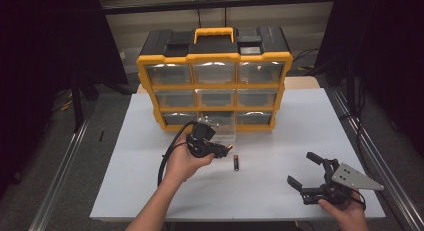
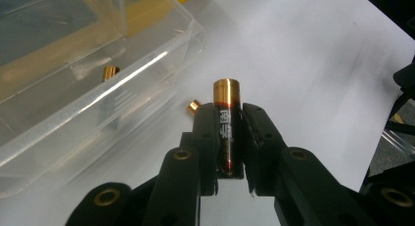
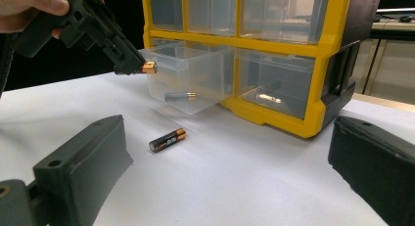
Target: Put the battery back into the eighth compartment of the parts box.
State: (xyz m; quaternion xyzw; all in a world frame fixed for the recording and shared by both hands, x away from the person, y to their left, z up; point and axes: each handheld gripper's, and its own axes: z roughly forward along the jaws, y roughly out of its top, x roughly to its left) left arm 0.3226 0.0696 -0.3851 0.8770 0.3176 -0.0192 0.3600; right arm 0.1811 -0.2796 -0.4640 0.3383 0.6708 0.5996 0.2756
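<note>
My left gripper is shut on a black AA battery with a copper end, gripped along its length so the copper tip sticks out past the jaws. It hangs just above the table, beside a clear drawer pulled out of the organizer's bottom row. Inside that drawer lies another battery. A third battery rests on the white table in front of the drawer. At the near right, my right gripper stands open with nothing between its jaws, pointing toward the batteries.
A yellow and black organizer with three rows of clear drawers stands at the back middle of the white table. Dark metal rails run along both table sides. The left gripper's cable loops over the table.
</note>
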